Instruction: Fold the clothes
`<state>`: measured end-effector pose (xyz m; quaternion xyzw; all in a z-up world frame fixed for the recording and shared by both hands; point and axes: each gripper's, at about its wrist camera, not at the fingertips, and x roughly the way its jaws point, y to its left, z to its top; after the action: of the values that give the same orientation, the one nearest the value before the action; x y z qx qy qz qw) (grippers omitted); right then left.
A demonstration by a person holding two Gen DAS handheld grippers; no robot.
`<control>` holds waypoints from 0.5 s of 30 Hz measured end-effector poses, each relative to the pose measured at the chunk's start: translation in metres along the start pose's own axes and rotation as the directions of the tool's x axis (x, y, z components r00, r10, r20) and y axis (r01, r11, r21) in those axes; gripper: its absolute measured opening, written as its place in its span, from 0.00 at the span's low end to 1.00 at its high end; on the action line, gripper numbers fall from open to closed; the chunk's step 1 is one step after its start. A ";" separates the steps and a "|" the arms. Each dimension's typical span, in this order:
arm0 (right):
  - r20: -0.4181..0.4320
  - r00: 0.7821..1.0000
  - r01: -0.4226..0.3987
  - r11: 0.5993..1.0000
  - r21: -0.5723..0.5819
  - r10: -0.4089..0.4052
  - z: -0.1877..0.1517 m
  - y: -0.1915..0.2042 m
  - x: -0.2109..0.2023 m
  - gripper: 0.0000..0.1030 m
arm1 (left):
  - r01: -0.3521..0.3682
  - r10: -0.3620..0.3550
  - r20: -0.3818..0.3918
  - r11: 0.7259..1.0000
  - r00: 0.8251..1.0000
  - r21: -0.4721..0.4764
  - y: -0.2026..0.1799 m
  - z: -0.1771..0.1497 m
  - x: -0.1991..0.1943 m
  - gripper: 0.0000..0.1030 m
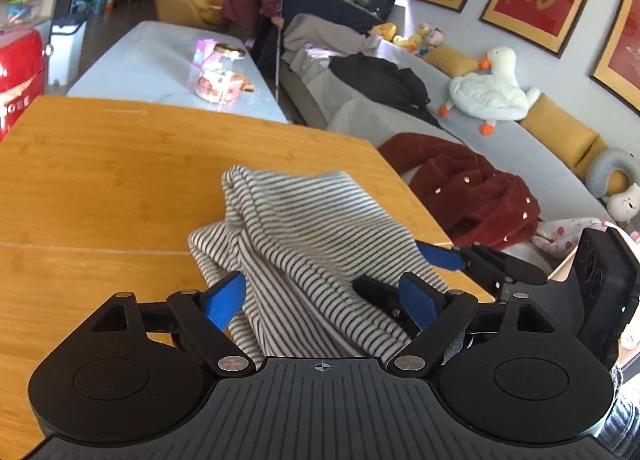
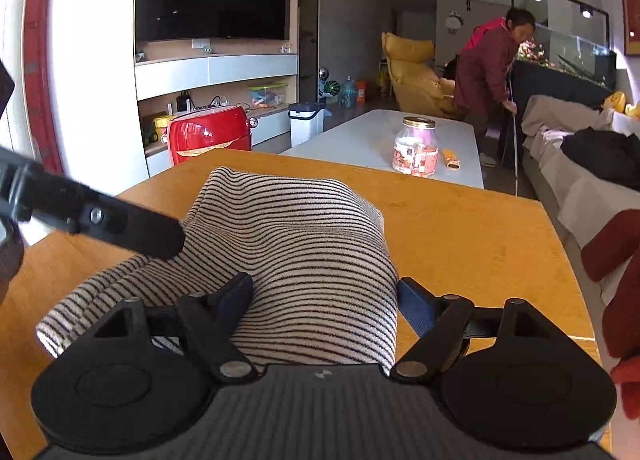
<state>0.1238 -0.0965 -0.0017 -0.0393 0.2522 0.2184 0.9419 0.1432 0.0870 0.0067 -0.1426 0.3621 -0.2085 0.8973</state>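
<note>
A black-and-white striped garment (image 1: 304, 227) lies bunched on the wooden table (image 1: 100, 179). My left gripper (image 1: 320, 300) stands open, its blue pads wide apart with a fold of the cloth between them. One blue-padded finger (image 1: 440, 256) of the right gripper reaches into the cloth from the right. In the right wrist view the striped garment (image 2: 304, 236) humps up between the spread fingers of my right gripper (image 2: 326, 296), which is open too. A black finger (image 2: 140, 227) of the left gripper rests on the cloth's left side. The table (image 2: 460, 240) shows bare wood beyond the garment.
A grey sofa right of the table holds a red fluffy coat (image 1: 472, 187), a dark garment (image 1: 380, 75) and a goose plush (image 1: 492, 87). Behind the table stands a white coffee table (image 2: 360, 135) with a jar (image 2: 416, 147). A person (image 2: 488, 67) bends at the back. A red appliance (image 2: 208, 135) stands left.
</note>
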 end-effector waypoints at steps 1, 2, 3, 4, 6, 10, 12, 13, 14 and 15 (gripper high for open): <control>-0.002 1.000 -0.007 1.000 0.017 0.007 0.000 -0.002 0.000 0.78 | 0.007 -0.007 -0.018 1.000 1.000 -0.012 0.003 -0.003 0.004 0.84; 0.003 1.000 -0.021 0.999 0.036 0.021 -0.001 -0.005 -0.003 0.78 | 0.019 -0.020 -0.033 0.999 0.999 -0.028 0.006 -0.005 0.008 0.84; 0.010 0.999 -0.037 0.998 0.054 0.037 -0.001 -0.008 -0.006 0.80 | 0.034 -0.036 -0.047 0.998 0.998 -0.047 0.009 -0.007 0.012 0.84; 0.017 0.999 -0.053 0.996 0.072 0.052 -0.002 -0.011 -0.009 0.82 | 0.045 -0.048 -0.056 0.997 0.997 -0.061 0.012 -0.009 0.016 0.84; 0.011 0.996 -0.091 0.987 0.131 0.091 -0.006 -0.021 -0.013 0.93 | 0.059 -0.064 -0.059 0.995 0.996 -0.075 0.018 -0.011 0.020 0.83; -0.035 0.990 -0.119 0.957 0.265 0.133 -0.015 -0.040 -0.011 1.00 | 0.071 -0.075 -0.056 0.995 0.996 -0.077 0.021 -0.014 0.021 0.83; -0.055 0.986 -0.130 0.935 0.331 0.157 -0.020 -0.049 -0.010 1.00 | 0.073 -0.077 -0.056 0.994 0.995 -0.077 0.021 -0.015 0.022 0.83; -0.065 0.984 -0.134 0.922 0.363 0.169 -0.022 -0.054 -0.010 1.00 | 0.074 -0.078 -0.055 0.994 0.995 -0.078 0.021 -0.015 0.022 0.83; -0.074 0.981 -0.138 0.908 0.395 0.181 -0.024 -0.058 -0.009 1.00 | 0.075 -0.079 -0.054 0.994 0.995 -0.079 0.021 -0.015 0.023 0.83; -0.075 0.978 -0.148 0.895 0.421 0.197 -0.026 -0.061 -0.008 1.00 | 0.075 -0.080 -0.052 0.994 0.995 -0.082 0.021 -0.015 0.023 0.84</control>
<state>0.1318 -0.1591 -0.0228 0.1707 0.3492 0.2403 0.8895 0.1530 0.0929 -0.0257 -0.1863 0.3890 -0.2325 0.8717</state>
